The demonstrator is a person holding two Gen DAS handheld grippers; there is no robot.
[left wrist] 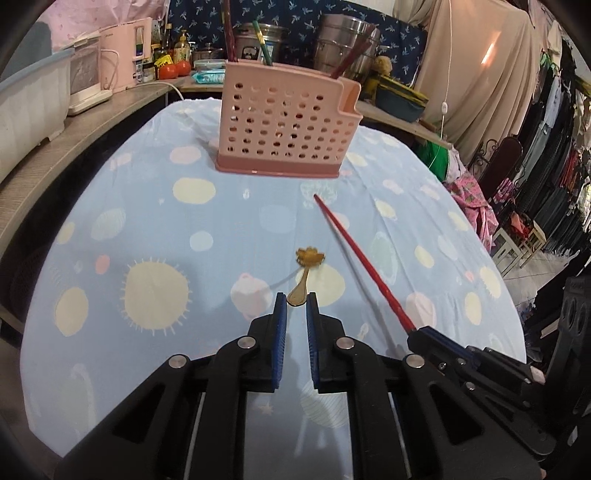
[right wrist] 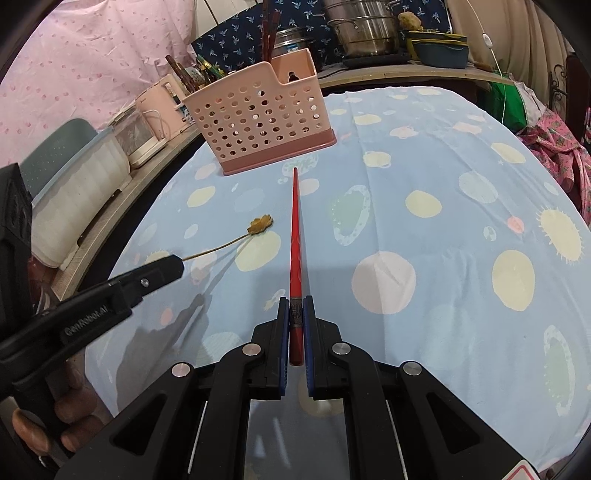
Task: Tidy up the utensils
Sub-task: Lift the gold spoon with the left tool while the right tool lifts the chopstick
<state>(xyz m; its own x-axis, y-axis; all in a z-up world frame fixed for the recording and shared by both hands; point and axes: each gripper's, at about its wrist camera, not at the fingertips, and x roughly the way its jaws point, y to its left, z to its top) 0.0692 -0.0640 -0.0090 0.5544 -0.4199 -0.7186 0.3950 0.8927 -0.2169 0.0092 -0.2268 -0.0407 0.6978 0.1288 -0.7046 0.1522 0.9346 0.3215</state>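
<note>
Table is covered in a light blue cloth (left wrist: 155,206) with pale yellow, pink and white dots and sun shapes, a bit wrinkled. Nothing sits between the grippers and the caddy, just bare cloth.

Around the edge: a grey counter (left wrist: 74,122) with a white plastic tub (left wrist: 29,96), a pink appliance (left wrist: 125,55), a couple of tomatoes (left wrist: 176,69), bottles, and steel pots (right wrist: 364,29) further back. Clothes hang off to the right in the left wrist view.

The pink utensil caddy (left wrist: 284,122) is plastic, boxy, punched with rows of round holes, sitting on a darker pink base tray. It steps down at one end into a lower section. Dark red chopsticks (left wrist: 231,33) and a green-handled utensil (left wrist: 263,40) stand in it, and there are more sticks in the far section, though I can't tell exactly which compartment.

The left gripper (left wrist: 295,300) is pinched narrow on a small gold spoon (left wrist: 304,275), a thin metal one with a flower-shaped end. The pads grip the bowl end and the flower end sticks forward above the cloth.

The right gripper (right wrist: 296,306) is clamped on a red chopstick (right wrist: 294,229), glossy and tapered, with a dark patterned band right where the pads grip. Its tip points toward the caddy's base, short of touching it.

The two tools are side by side, near each other but apart.
</note>
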